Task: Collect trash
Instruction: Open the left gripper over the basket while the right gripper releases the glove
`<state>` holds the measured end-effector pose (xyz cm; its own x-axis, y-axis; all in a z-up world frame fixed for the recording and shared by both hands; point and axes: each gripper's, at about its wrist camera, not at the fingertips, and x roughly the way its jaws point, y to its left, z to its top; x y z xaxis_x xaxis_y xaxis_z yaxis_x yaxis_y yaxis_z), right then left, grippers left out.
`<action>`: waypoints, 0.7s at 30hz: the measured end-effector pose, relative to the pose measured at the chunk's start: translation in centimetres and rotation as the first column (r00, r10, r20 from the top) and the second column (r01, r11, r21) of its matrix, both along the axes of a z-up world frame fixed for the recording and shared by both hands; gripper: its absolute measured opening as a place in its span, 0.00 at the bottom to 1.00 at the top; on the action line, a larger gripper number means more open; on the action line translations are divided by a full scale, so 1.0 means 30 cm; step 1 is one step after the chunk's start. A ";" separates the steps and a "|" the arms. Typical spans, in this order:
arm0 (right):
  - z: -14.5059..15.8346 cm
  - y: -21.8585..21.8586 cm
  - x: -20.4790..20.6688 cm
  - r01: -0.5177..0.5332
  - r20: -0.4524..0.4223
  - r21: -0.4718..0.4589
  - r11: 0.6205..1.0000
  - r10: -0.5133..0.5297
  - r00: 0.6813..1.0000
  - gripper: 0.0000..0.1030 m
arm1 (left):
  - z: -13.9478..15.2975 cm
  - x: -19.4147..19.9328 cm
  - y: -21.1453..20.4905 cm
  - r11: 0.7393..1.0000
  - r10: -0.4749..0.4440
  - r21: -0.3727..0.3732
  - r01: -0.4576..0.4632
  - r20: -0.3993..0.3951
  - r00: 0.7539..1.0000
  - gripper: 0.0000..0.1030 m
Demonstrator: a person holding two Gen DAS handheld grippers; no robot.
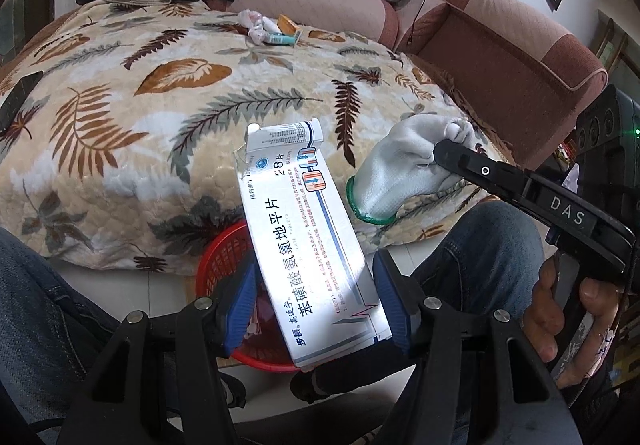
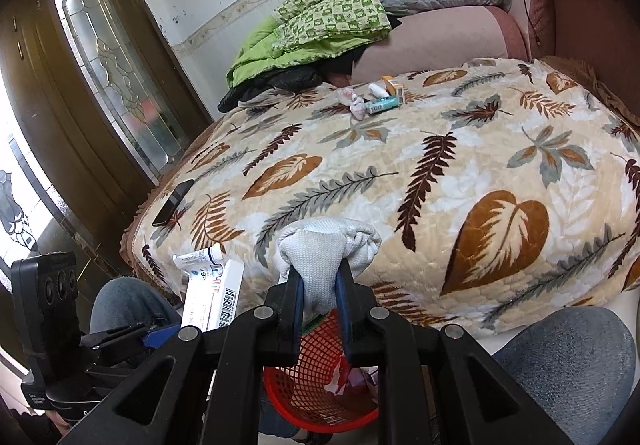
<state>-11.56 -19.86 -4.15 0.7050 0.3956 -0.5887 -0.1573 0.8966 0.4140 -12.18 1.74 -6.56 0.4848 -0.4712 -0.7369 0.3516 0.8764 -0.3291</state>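
My left gripper is shut on a white medicine box with blue Chinese print and holds it above the red mesh basket. My right gripper is shut on a white knit glove with a green cuff and holds it above the same basket. The glove and the right gripper's finger also show in the left wrist view. The box shows at the left of the right wrist view. More trash, a teal tube, an orange box and crumpled tissue, lies at the far side of the leaf-pattern blanket.
The leaf-pattern blanket covers the sofa seat. A black phone lies at its left edge. Green and grey bedding is piled at the back. My jeans-clad knees flank the basket. A dark door stands at the left.
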 end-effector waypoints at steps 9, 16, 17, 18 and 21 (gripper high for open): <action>-0.021 -0.009 0.018 0.007 -0.018 0.023 1.000 -0.007 1.000 0.42 | -0.045 0.031 -0.013 1.000 -0.013 0.000 0.013 -0.042 0.999 0.55; -0.014 -0.034 0.030 0.025 -0.013 0.048 0.999 -0.024 1.000 0.49 | -0.045 0.067 0.013 0.999 0.006 -0.035 -0.008 -0.053 0.999 0.55; -0.010 -0.036 0.033 0.024 -0.009 0.053 0.998 -0.024 1.000 0.50 | -0.040 0.075 0.020 0.999 0.011 -0.044 -0.014 -0.053 0.999 0.55; -0.006 -0.038 0.036 0.024 -0.004 0.055 0.998 -0.024 1.000 0.53 | -0.034 0.085 0.026 0.999 0.020 -0.048 -0.022 -0.050 0.999 0.56; 0.021 -0.042 0.051 0.026 0.022 0.057 0.998 -0.027 0.999 0.64 | -0.004 0.123 0.039 0.997 0.047 -0.058 -0.049 -0.036 0.998 0.62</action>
